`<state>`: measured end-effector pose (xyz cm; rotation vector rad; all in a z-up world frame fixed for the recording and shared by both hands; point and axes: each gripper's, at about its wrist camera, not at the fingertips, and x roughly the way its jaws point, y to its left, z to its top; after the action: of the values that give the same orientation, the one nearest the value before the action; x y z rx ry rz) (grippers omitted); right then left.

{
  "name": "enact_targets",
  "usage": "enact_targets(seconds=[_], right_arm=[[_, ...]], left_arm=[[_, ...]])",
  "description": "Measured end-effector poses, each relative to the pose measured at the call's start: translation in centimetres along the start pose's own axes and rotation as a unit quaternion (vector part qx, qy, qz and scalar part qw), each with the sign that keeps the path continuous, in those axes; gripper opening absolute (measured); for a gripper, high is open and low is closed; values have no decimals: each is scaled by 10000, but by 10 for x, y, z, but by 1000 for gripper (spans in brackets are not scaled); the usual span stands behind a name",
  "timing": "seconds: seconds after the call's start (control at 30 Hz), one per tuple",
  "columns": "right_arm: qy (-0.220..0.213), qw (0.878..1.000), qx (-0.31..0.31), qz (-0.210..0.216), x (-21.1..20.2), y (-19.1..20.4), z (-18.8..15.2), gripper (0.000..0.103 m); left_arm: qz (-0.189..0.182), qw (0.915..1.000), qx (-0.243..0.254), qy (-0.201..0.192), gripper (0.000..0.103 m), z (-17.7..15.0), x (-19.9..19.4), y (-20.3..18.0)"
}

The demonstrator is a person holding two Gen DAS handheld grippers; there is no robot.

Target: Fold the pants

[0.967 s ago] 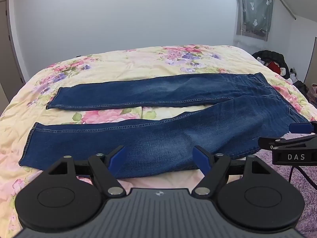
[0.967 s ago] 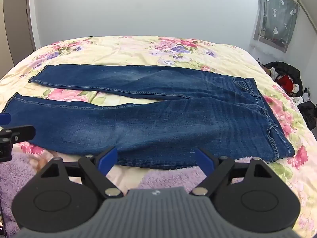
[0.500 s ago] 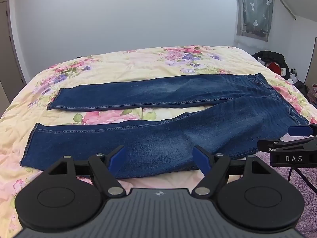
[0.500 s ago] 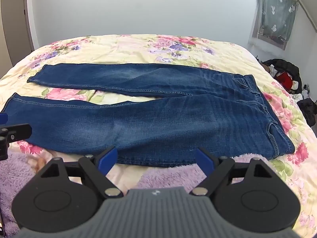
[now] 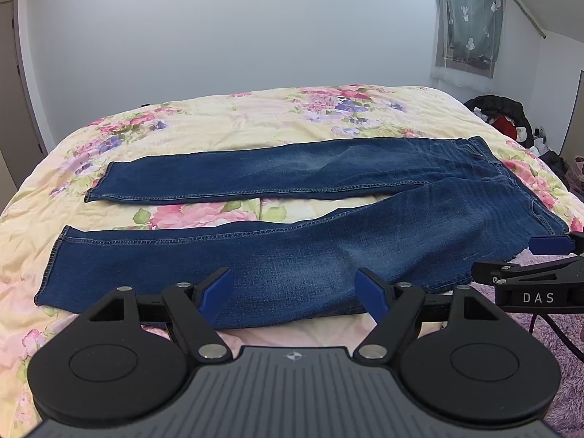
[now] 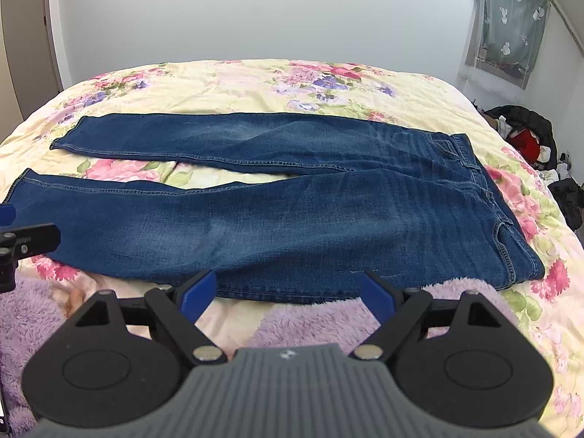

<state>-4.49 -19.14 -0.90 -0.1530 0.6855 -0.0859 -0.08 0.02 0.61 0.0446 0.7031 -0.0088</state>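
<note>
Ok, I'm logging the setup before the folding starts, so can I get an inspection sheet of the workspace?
Surface: bed with floral quilt; purple fuzzy blanket at the near edge.
Job's things: jeans spread flat, legs apart, waistband to the right.
Clutter: nothing seen on the bed.
Grippers: left gripper and right gripper open, holding nothing, near the jeans' front edge.
Cables: dark cable under the right gripper.
Surroundings: curtained window; pile of clothes on the right; door on the left.

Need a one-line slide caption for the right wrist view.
Open right gripper poised over blue jeans spread flat on floral bedspread.
</note>
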Motion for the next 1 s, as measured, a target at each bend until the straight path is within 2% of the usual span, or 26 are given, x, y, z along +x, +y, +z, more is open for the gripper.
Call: enact_targets(seconds=[1.0], right_arm=[[65, 9999, 79, 49, -1, -2, -1, 82]], left_arm=[[-101, 9999, -64, 51, 89, -5, 6, -4]])
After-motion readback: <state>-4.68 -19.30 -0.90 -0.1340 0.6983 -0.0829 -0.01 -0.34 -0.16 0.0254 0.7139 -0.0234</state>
